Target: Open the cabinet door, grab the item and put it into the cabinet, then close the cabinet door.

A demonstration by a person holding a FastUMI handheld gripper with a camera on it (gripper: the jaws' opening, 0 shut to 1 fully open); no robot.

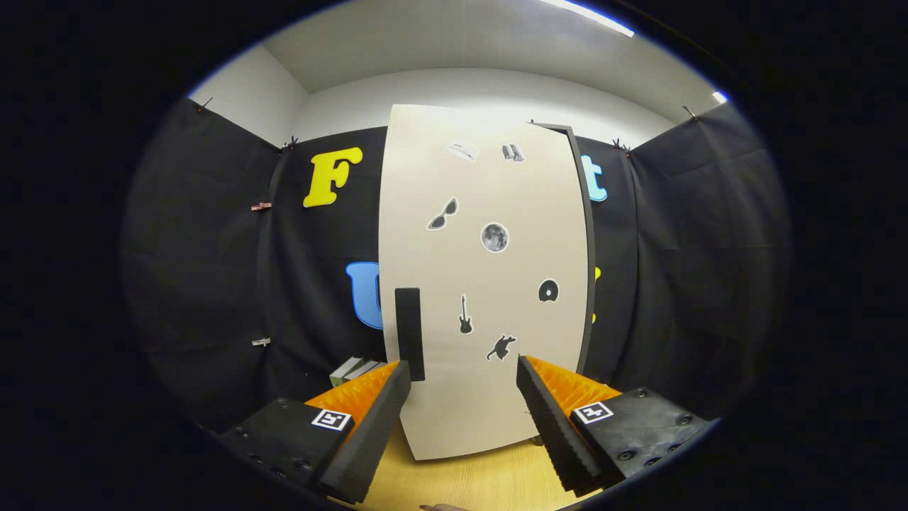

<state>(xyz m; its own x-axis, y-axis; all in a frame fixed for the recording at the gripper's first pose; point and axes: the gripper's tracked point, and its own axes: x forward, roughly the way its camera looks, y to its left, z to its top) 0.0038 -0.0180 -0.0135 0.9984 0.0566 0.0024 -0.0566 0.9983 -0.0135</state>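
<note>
While your gripper (464,394) hangs wide open, gripping nothing, the cabinet door (489,284) stands just ahead; its stickers carry pictures, no legible writing; books (352,370) lie beyond the left finger.

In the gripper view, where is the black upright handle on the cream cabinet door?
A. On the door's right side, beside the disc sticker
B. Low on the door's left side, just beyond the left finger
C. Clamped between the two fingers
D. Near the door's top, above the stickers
B: the black upright handle sits low on the left side of the cream cabinet door, just past the left finger of the open gripper, which grips nothing.
</note>
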